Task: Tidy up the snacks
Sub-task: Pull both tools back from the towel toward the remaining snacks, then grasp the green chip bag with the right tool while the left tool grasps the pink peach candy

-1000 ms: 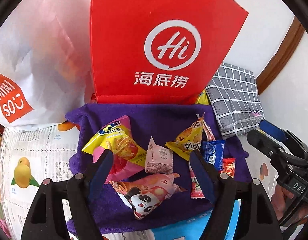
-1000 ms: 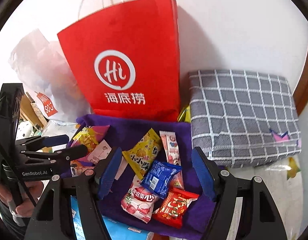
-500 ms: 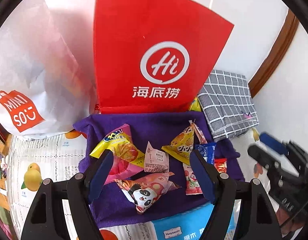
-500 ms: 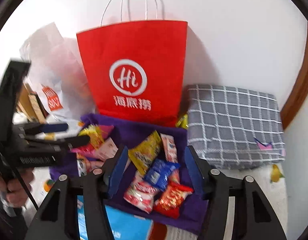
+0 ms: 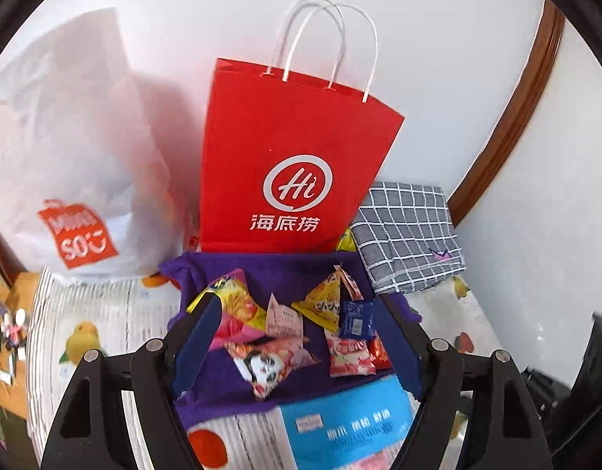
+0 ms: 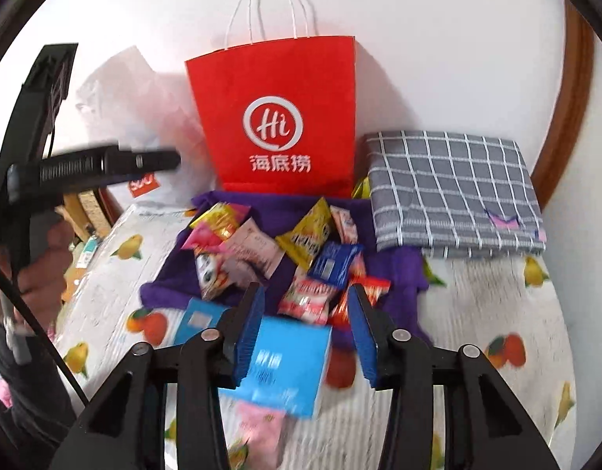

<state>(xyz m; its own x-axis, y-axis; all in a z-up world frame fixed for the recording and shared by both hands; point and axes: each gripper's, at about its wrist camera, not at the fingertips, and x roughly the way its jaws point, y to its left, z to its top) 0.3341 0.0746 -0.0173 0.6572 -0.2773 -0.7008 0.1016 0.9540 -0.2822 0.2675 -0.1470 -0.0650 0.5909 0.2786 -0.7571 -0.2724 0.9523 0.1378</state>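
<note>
Several snack packets lie on a purple cloth (image 5: 285, 270) (image 6: 402, 274) in front of an upright red paper bag (image 5: 297, 172) (image 6: 277, 117) with white handles. Among them are a panda packet (image 5: 265, 364), a yellow triangle packet (image 5: 324, 303) (image 6: 307, 235) and a blue packet (image 5: 354, 319) (image 6: 334, 262). A blue box (image 5: 348, 427) (image 6: 285, 364) lies at the cloth's near edge. My left gripper (image 5: 297, 348) is open and empty, above the packets. My right gripper (image 6: 307, 333) is open and empty, above the blue box. The left gripper also shows in the right wrist view (image 6: 105, 164).
A white plastic shopping bag (image 5: 70, 180) stands left of the red bag. A folded grey checked cloth (image 5: 406, 231) (image 6: 453, 192) lies to the right. The fruit-print tablecloth (image 6: 496, 313) covers the table. The wall is close behind.
Both grippers have pulled back and risen, so the red bag and its handles now show fully. The right gripper's jaws have narrowed. The snacks have not moved.
</note>
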